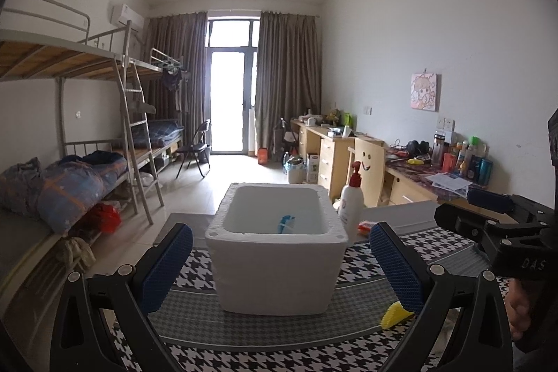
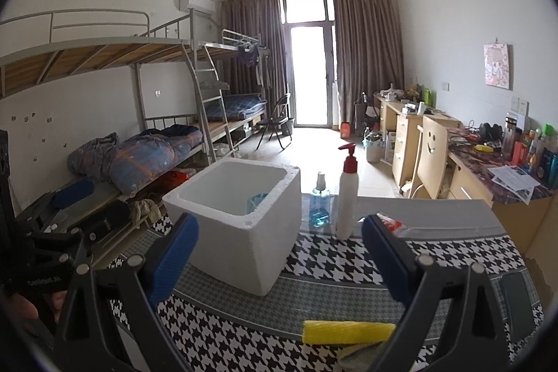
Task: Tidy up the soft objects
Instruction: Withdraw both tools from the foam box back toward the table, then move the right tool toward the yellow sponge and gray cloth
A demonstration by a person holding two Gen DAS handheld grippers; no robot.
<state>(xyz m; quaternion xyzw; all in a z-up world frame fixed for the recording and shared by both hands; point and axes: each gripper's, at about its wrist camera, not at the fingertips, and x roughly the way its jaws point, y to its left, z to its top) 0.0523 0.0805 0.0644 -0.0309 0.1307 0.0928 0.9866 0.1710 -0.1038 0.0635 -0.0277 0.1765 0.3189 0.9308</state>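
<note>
Both jaws were seen spread wide, nothing held: left gripper (image 1: 280,262), right gripper (image 2: 280,258). Yellow sponge (image 2: 347,332) lay in front of the foam box (image 2: 240,232), apart from it. Pick-up judged next; right gripper must be lowered over sponge and closed.

place: dorm room | cues: bunk beds (image 1: 104,65), desks (image 1: 334,142), curtains (image 1: 286,72)

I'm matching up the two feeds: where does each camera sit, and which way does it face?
Left wrist: on the left gripper, facing the foam box head-on; right gripper and a hand show at right.
Right wrist: on the right gripper, right of the box, yellow sponge beneath.
Shared: box, sponge, pump bottle.
</note>
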